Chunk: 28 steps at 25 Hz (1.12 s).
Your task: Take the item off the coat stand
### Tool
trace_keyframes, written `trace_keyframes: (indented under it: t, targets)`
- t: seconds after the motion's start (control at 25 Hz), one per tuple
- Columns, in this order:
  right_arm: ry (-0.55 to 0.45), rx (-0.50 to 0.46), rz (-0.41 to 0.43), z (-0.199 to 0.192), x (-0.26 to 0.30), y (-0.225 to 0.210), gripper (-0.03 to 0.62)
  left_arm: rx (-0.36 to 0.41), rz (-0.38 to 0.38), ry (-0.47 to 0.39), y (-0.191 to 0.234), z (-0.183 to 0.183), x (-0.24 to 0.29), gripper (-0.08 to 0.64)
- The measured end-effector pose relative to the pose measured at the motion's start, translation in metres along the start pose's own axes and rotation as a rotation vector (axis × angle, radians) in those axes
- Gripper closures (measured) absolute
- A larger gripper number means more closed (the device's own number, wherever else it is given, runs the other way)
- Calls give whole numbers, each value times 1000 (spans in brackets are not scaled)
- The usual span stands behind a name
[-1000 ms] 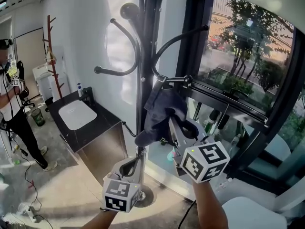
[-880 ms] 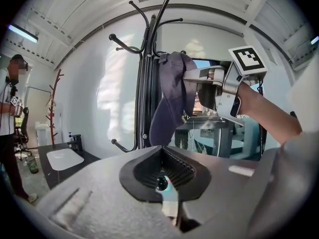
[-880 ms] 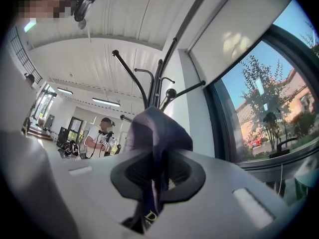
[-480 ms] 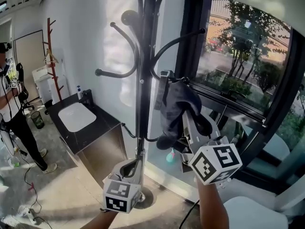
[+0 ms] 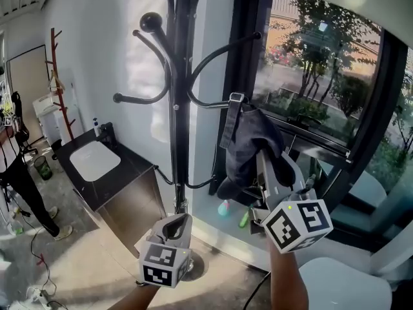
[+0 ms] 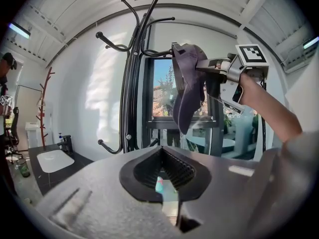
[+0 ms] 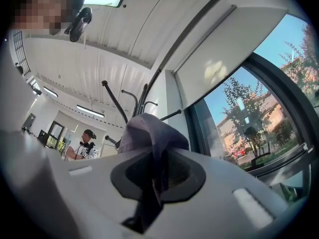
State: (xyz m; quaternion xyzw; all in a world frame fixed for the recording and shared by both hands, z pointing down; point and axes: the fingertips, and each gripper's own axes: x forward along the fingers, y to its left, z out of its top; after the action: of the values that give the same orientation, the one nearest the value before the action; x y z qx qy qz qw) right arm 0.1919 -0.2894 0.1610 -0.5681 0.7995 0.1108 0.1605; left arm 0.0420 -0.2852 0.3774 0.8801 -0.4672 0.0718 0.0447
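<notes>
Currently: coat stand (image 5: 179,128) upright beside the window (image 5: 310,76), one right-hand hook (image 5: 210,104) reaching toward the dark cap (image 5: 248,141). The cap hangs at the hook's tip with its strap (image 5: 231,118) just beside it; I cannot tell whether it is fully clear. Right gripper (image 5: 263,163): jaws pinched nearly together on cap fabric. Left gripper (image 5: 175,225): low by the stand, jaws closed on nothing. Judgement: draw the cap outward along the hook's line, pinch kept firm, watching the strap for a snag.
</notes>
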Motion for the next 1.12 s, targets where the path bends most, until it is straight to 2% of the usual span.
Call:
trace_keyframes:
  t: [0.2, 0.44, 1.12]
  targets:
    - [29, -2, -43, -19, -29, -8, 565, 3, -25, -1, -12, 0, 5, 558]
    - [103, -5, -96, -59, -53, -11, 565, 9, -41, -14, -20, 5, 9, 558]
    - [307, 12, -161, -167, -94, 15, 565, 23, -37, -47, -27, 7, 14, 558]
